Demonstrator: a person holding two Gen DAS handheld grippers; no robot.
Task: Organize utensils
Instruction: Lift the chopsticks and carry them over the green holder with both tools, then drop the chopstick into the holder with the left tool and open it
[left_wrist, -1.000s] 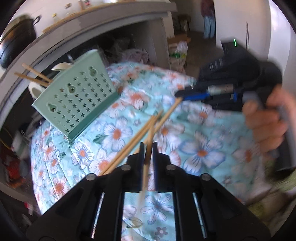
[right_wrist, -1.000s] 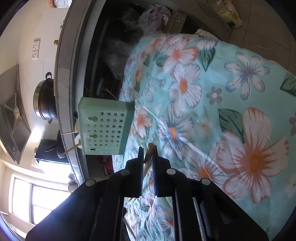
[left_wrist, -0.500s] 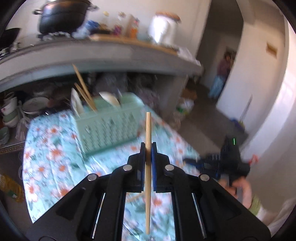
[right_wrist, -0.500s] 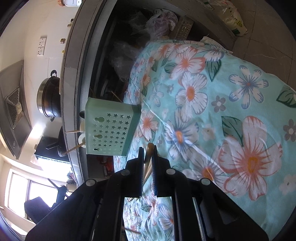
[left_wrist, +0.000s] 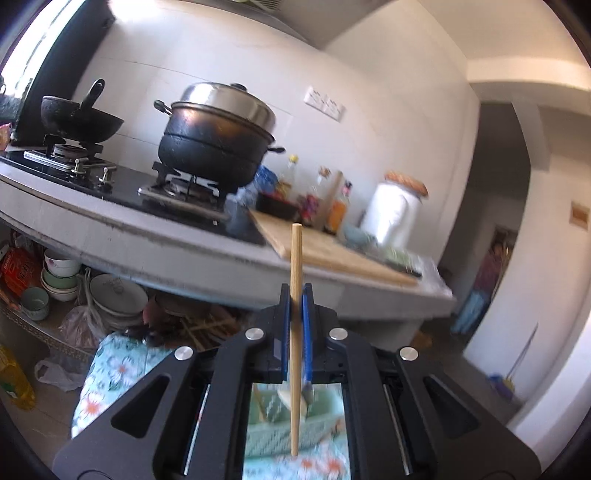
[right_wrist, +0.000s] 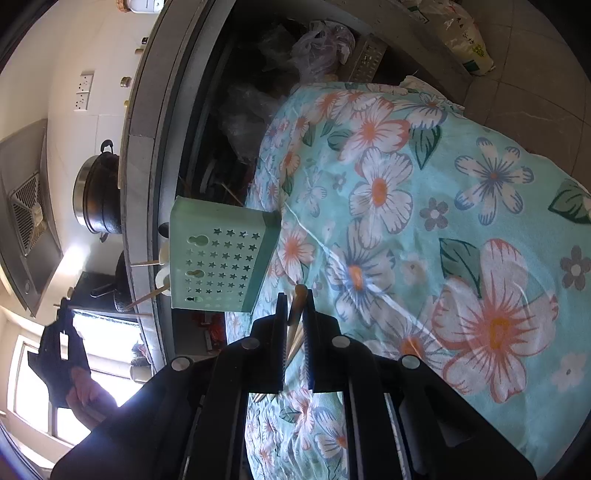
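Observation:
My left gripper (left_wrist: 294, 295) is shut on a single wooden chopstick (left_wrist: 295, 266) held upright, its lower end hanging above the mint-green utensil basket (left_wrist: 280, 424) seen between the gripper's arms. My right gripper (right_wrist: 295, 299) is shut on chopsticks (right_wrist: 297, 306) that stick out just past its jaws, low over the floral cloth (right_wrist: 424, 221). In the right wrist view the green star-holed basket (right_wrist: 221, 266) stands just ahead to the left, with chopsticks (right_wrist: 147, 263) and white spoons (right_wrist: 162, 278) poking from its top. The left gripper (right_wrist: 61, 354) and hand show far left there.
A grey kitchen counter (left_wrist: 155, 243) runs behind the table, with a black steamer pot (left_wrist: 218, 147), a wok (left_wrist: 79, 122), a cutting board (left_wrist: 332, 251) and bottles. Bowls and plates (left_wrist: 110, 295) are stacked under it. A doorway (left_wrist: 491, 266) opens at right.
My left gripper lifted one chopstick off the cloth, turned it upright and carried it over the basket while tilting up toward the counter. My right gripper stayed nearly still with its chopsticks.

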